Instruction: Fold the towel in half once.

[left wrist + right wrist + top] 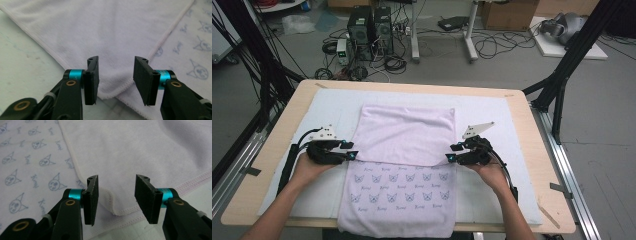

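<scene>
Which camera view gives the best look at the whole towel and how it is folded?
The high view: it shows the entire towel, its plain upper half folded over the printed lower half. The left gripper view shows one folded corner between the open fingers of the left gripper; the right gripper view shows the other corner.

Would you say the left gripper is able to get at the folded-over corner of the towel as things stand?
Probably yes. The left gripper has its jaws open right at the folded corner of the towel, with nothing between them.
</scene>
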Action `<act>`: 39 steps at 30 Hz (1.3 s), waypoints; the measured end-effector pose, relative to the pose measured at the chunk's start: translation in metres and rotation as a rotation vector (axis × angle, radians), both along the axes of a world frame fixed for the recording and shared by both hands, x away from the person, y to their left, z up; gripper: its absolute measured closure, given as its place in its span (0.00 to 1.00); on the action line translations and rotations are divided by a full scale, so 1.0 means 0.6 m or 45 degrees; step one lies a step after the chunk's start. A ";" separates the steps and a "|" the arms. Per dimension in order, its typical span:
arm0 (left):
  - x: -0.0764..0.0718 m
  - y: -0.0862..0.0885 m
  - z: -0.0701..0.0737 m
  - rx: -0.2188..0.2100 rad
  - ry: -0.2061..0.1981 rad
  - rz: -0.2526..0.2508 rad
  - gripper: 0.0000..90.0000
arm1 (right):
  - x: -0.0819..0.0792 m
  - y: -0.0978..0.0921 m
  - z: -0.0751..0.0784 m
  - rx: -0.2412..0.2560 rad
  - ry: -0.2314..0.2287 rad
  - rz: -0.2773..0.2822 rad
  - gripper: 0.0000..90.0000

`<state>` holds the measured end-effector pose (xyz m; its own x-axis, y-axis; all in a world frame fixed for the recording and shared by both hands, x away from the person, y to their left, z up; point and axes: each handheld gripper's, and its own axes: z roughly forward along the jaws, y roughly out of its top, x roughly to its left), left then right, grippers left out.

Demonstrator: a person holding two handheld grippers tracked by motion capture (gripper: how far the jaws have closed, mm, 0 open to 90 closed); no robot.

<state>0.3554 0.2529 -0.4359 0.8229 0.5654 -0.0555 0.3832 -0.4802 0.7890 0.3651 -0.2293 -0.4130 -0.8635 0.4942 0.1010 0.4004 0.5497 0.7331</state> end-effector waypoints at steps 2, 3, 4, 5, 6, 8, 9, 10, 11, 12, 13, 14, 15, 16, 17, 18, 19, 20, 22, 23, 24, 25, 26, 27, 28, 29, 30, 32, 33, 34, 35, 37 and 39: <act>0.000 -0.003 -0.008 0.025 0.015 -0.003 0.65 | 0.001 0.003 -0.005 -0.020 0.018 0.006 0.59; 0.001 -0.004 -0.012 0.028 0.026 0.000 0.65 | 0.002 0.004 -0.008 -0.024 0.029 0.002 0.59; 0.001 -0.004 -0.015 0.008 0.029 0.006 0.64 | 0.003 0.004 -0.012 -0.028 0.043 0.008 0.60; 0.001 -0.004 -0.016 -0.008 0.029 0.017 0.63 | 0.005 0.005 -0.015 -0.032 0.053 0.009 0.60; 0.001 -0.003 -0.017 -0.009 0.028 0.013 0.62 | 0.006 0.007 -0.018 -0.037 0.063 0.010 0.60; 0.000 -0.004 -0.017 0.003 0.015 0.021 0.65 | 0.008 0.014 -0.024 -0.050 0.070 0.023 0.62; 0.000 -0.004 -0.016 0.013 0.008 0.026 0.67 | 0.009 0.018 -0.027 -0.063 0.075 0.025 0.64; 0.000 -0.004 -0.016 0.026 -0.001 0.031 0.70 | 0.010 0.021 -0.031 -0.082 0.077 0.030 0.66; -0.001 -0.005 -0.015 0.037 -0.013 0.038 0.74 | 0.011 0.025 -0.034 -0.097 0.083 0.040 0.70; -0.002 -0.006 -0.015 0.045 -0.020 0.044 0.77 | 0.011 0.026 -0.037 -0.100 0.083 0.042 0.74; -0.003 -0.007 -0.015 0.045 -0.025 0.042 0.80 | 0.013 0.025 -0.037 -0.085 0.088 0.042 0.82; -0.003 -0.008 -0.015 0.054 -0.040 0.036 0.85 | 0.014 0.023 -0.036 -0.061 0.090 0.053 0.89; -0.004 -0.009 -0.015 0.059 -0.056 0.035 0.90 | 0.014 0.021 -0.035 -0.045 0.090 0.060 0.92; -0.004 -0.009 -0.014 0.054 -0.057 0.035 0.93 | 0.014 0.021 -0.034 -0.042 0.086 0.066 0.93; -0.004 -0.008 -0.013 0.049 -0.056 0.037 0.94 | 0.014 0.021 -0.031 -0.051 0.084 0.070 0.93; -0.004 -0.006 -0.011 0.046 -0.054 0.044 0.94 | 0.014 0.021 -0.028 -0.054 0.074 0.076 0.94; -0.004 -0.005 -0.009 0.036 -0.054 0.049 0.95 | 0.013 0.020 -0.025 -0.046 0.067 0.080 0.94; -0.004 -0.003 -0.005 0.027 -0.053 0.052 0.95 | 0.012 0.018 -0.019 -0.036 0.057 0.076 0.94; -0.005 -0.001 0.005 0.003 -0.061 0.069 0.95 | 0.008 0.011 -0.005 0.007 0.012 0.062 0.94; -0.005 0.001 0.013 -0.006 -0.065 0.072 0.95 | 0.007 0.005 0.002 0.049 -0.001 0.053 0.94; -0.006 0.001 0.021 -0.022 -0.073 0.081 0.95 | 0.006 -0.001 0.010 0.082 -0.018 0.040 0.94; -0.007 0.002 0.030 -0.038 -0.082 0.082 0.95 | 0.004 -0.007 0.017 0.108 -0.029 0.032 0.94; -0.009 0.002 0.039 -0.058 -0.087 0.084 0.95 | 0.003 -0.012 0.023 0.125 -0.038 0.022 0.94; -0.010 0.002 0.048 -0.070 -0.091 0.079 0.95 | 0.001 -0.017 0.029 0.135 -0.046 0.017 0.94; -0.012 0.002 0.057 -0.077 -0.092 0.078 0.95 | -0.002 -0.020 0.034 0.142 -0.055 0.017 0.94; -0.014 0.001 0.064 -0.079 -0.097 0.073 0.95 | -0.005 -0.023 0.039 0.154 -0.068 0.018 0.94; -0.017 0.000 0.070 -0.085 -0.098 0.068 0.95 | -0.008 -0.025 0.044 0.162 -0.079 0.017 0.94; -0.027 -0.003 0.079 -0.084 -0.105 0.057 0.95 | -0.017 -0.029 0.054 0.167 -0.106 0.021 0.94; -0.032 -0.003 0.081 -0.081 -0.112 0.050 0.95 | -0.022 -0.031 0.058 0.167 -0.109 0.026 0.94; -0.039 -0.005 0.082 -0.086 -0.112 0.048 0.95 | -0.028 -0.032 0.063 0.161 -0.116 0.033 0.94; -0.045 -0.006 0.083 -0.081 -0.116 0.043 0.95 | -0.035 -0.034 0.066 0.160 -0.128 0.038 0.94; -0.059 -0.008 0.083 -0.068 -0.127 0.034 0.95 | -0.050 -0.038 0.073 0.160 -0.143 0.052 0.94; -0.075 -0.009 0.084 -0.062 -0.133 0.021 0.95 | -0.068 -0.041 0.079 0.165 -0.163 0.074 0.94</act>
<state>0.3104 0.2473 -0.3856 0.8163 0.5777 0.0023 0.3051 -0.4345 0.8474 0.3245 -0.2537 -0.3655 -0.9000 0.4332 0.0483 0.2699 0.4669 0.8421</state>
